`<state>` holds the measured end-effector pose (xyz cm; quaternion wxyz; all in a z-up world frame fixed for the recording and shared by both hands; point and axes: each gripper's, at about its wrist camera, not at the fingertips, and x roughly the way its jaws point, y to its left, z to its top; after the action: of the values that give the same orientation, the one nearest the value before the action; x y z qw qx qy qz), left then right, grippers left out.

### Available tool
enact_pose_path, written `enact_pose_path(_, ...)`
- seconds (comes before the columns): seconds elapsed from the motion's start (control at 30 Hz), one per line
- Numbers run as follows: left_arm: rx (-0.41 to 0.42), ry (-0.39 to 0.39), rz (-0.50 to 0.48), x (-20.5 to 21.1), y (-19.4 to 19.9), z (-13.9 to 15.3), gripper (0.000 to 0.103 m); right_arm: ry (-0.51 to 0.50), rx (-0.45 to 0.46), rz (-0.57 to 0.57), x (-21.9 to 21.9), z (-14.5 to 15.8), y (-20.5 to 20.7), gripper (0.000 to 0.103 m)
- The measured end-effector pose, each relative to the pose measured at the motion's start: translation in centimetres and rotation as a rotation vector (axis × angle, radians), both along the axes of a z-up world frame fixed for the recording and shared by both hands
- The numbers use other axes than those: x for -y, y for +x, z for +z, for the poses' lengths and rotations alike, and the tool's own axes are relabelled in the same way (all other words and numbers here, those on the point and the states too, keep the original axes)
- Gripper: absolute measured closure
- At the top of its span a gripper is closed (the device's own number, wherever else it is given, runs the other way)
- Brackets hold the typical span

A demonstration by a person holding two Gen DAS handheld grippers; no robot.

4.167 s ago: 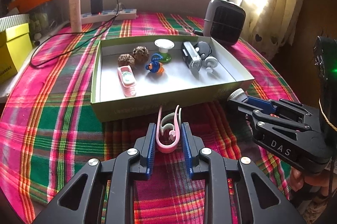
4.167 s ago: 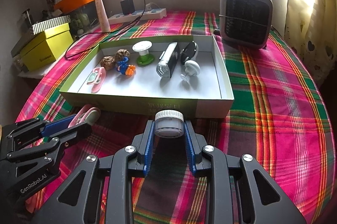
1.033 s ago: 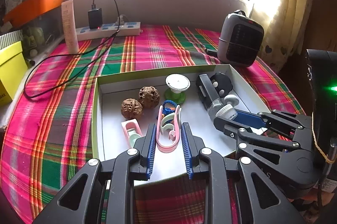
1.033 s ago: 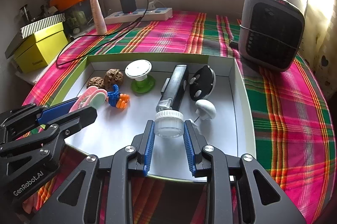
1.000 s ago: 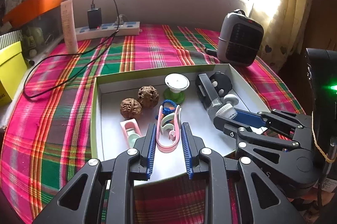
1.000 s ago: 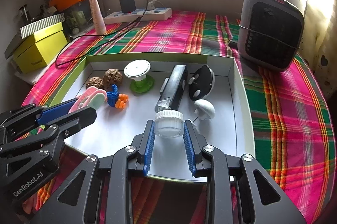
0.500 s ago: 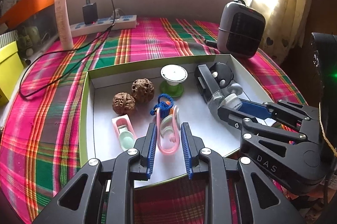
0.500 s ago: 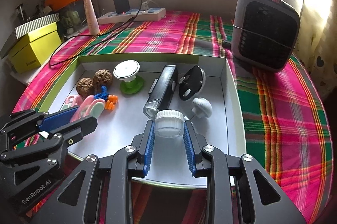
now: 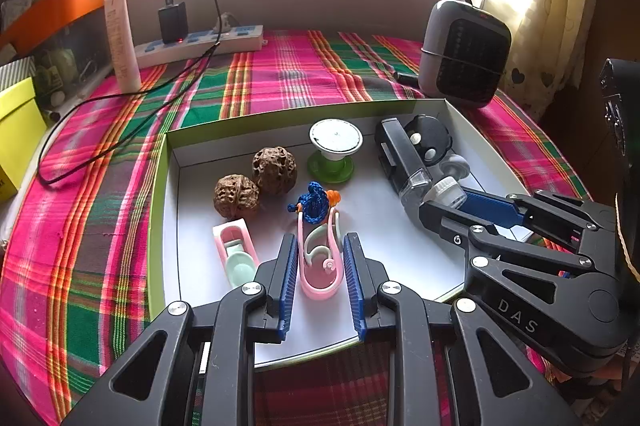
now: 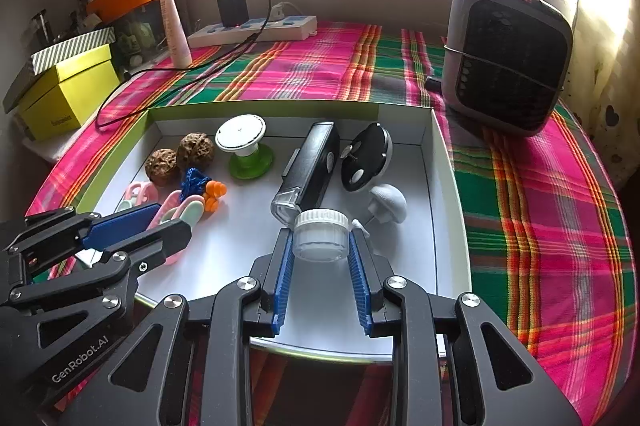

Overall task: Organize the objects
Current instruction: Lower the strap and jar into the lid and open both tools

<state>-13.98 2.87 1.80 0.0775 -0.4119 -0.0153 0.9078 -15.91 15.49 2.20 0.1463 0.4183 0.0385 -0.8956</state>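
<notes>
Pink clip (image 9: 320, 266), light and springy, sits clamped in your left gripper (image 9: 320, 266) at lower centre over the tray (image 9: 160, 186); right gripper (image 10: 321, 258) pinches the slick jar (image 10: 321, 236). Hold both mid-body.

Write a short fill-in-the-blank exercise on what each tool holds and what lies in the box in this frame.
1. The left tool is shut on a pink plastic ____.
2. The right tool grips a small clear jar with a ____ ribbed lid.
3. Two brown wrinkled ____ lie in the shallow green-sided cardboard box.

Missing: clip; white; walnuts
</notes>
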Motion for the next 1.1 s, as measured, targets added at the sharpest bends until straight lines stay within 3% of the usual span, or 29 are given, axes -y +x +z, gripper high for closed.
enact_pose_path(0.73, 0.012, -0.001, 0.014, 0.29, -0.27, -0.17, 0.081, 0.005, -0.001, -0.003, 0.04, -0.09, 0.07, 0.074)
enact_pose_path(1.1, 0.014, -0.006, 0.030, 0.56, -0.23, -0.10, 0.072, 0.013, -0.008, 0.004, 0.19, 0.10, 0.20, 0.066)
